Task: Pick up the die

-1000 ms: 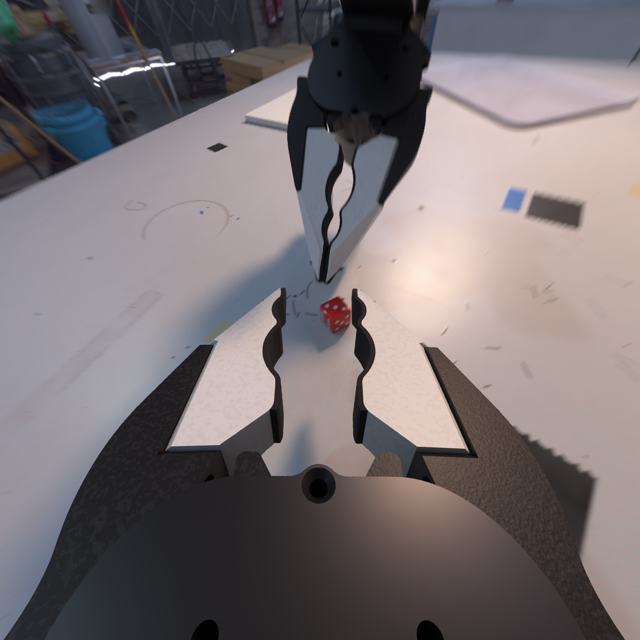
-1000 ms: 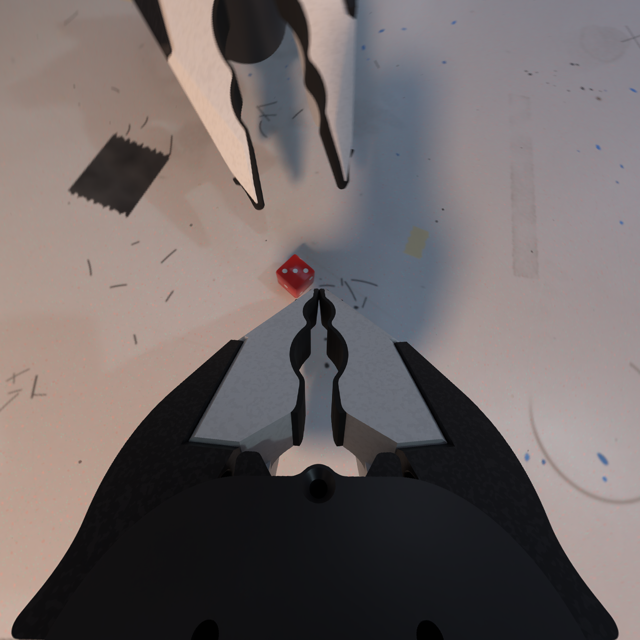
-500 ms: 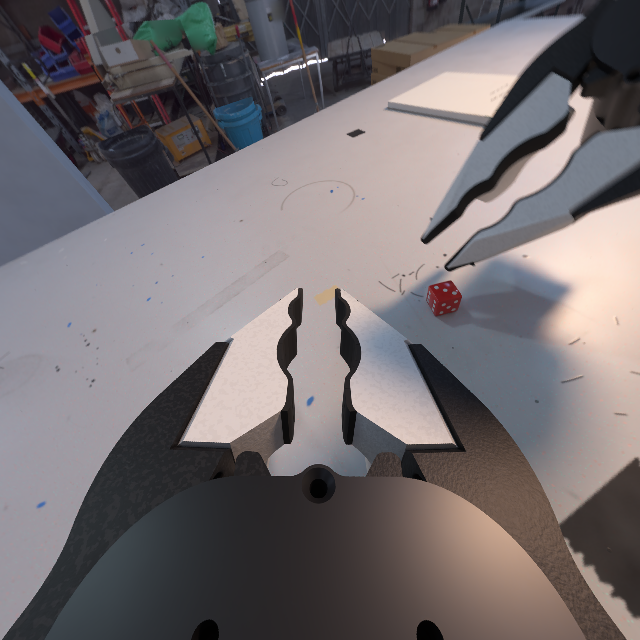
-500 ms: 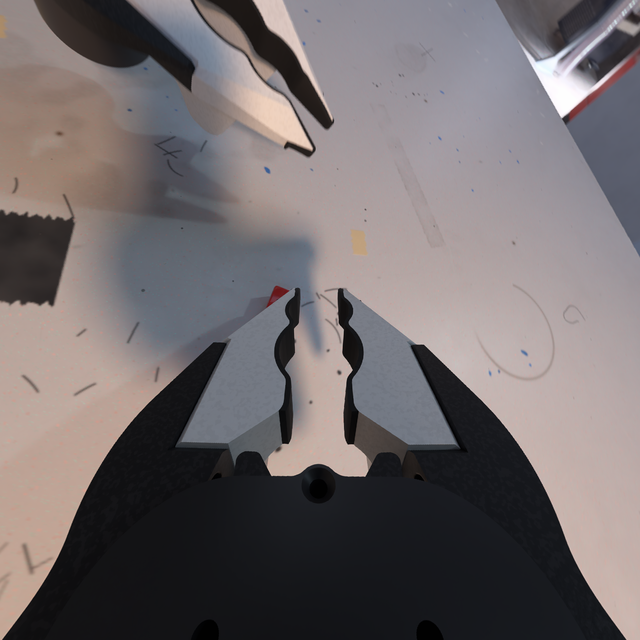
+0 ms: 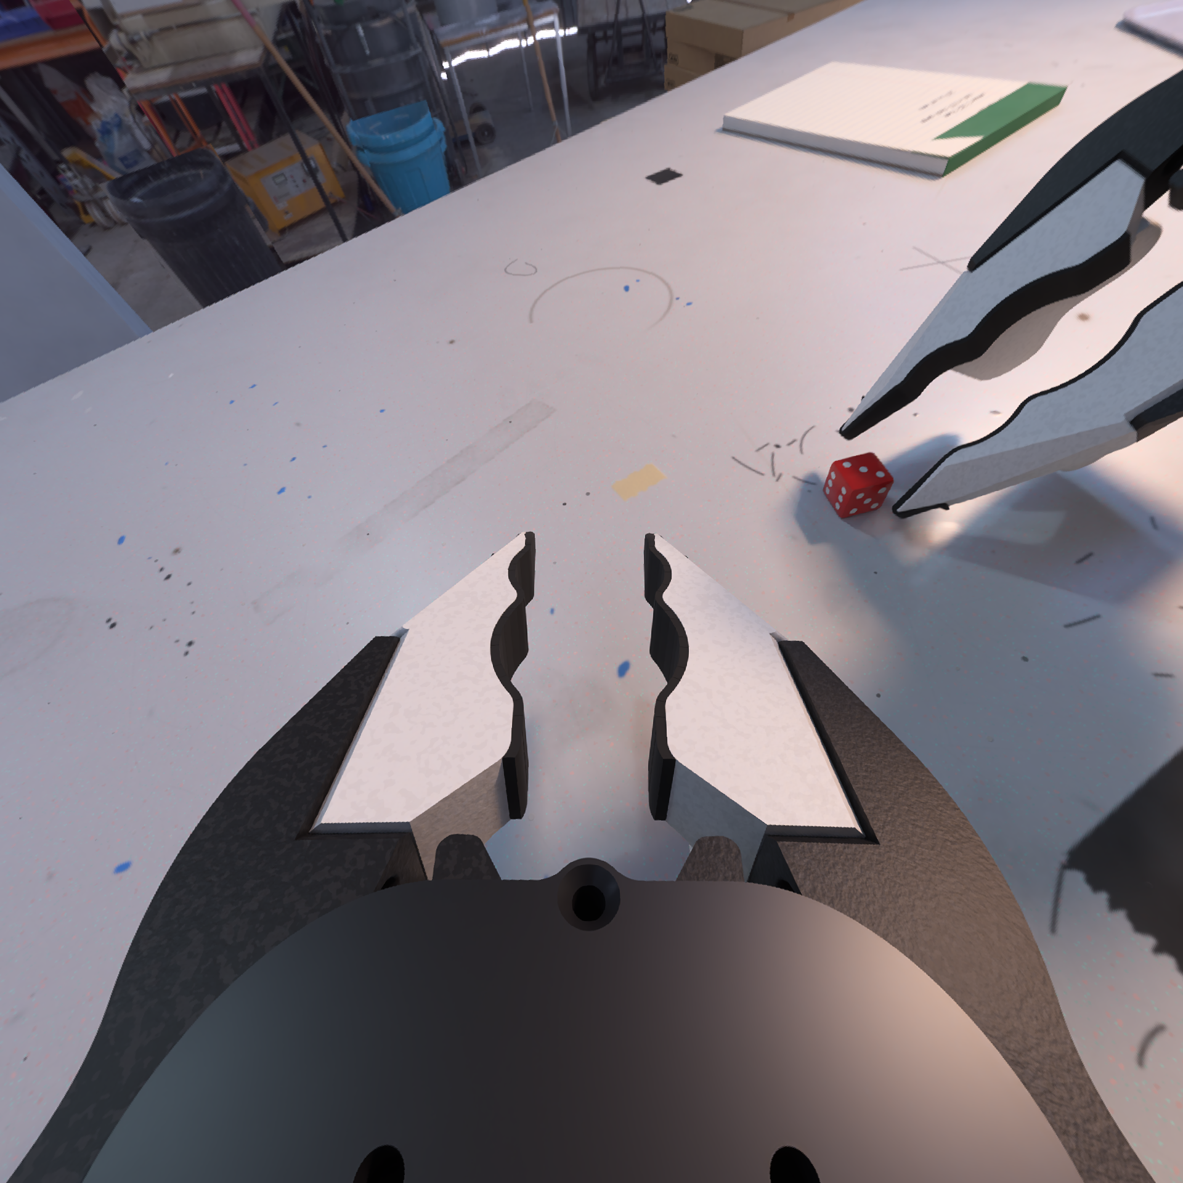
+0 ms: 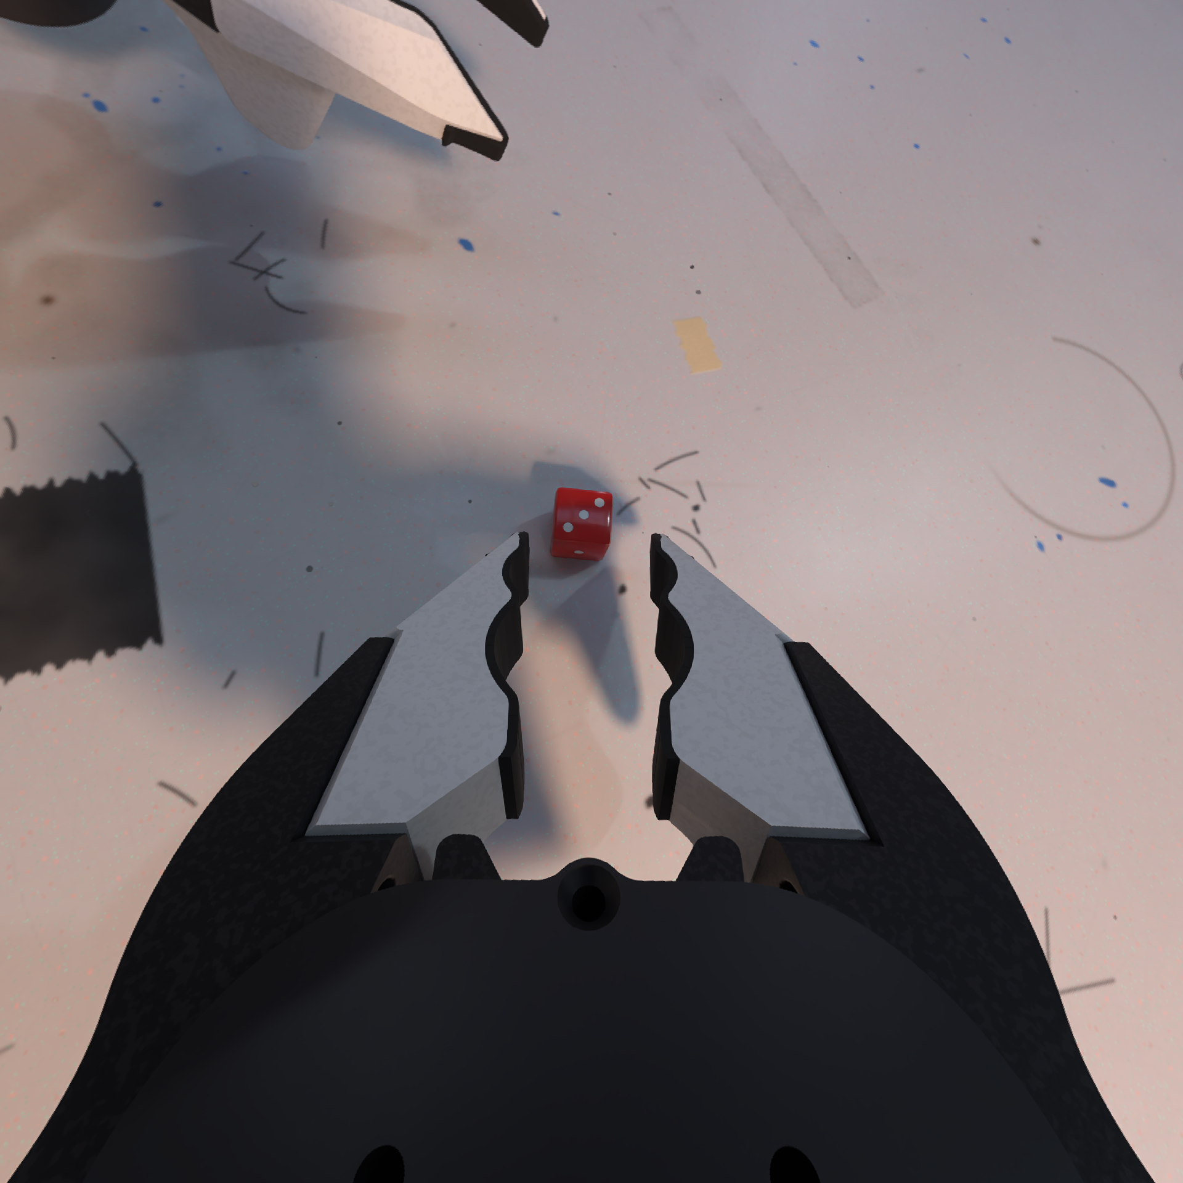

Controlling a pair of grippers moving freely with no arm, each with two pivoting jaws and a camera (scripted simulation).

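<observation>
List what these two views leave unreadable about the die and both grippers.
- Die: its underside and far faces are hidden in both views by the die itself.
- Right gripper: in the left wrist view its body is cut off by the right edge, only the fingers show.
- Left gripper: the right wrist view's top edge crops it, leaving two fingers.
</observation>
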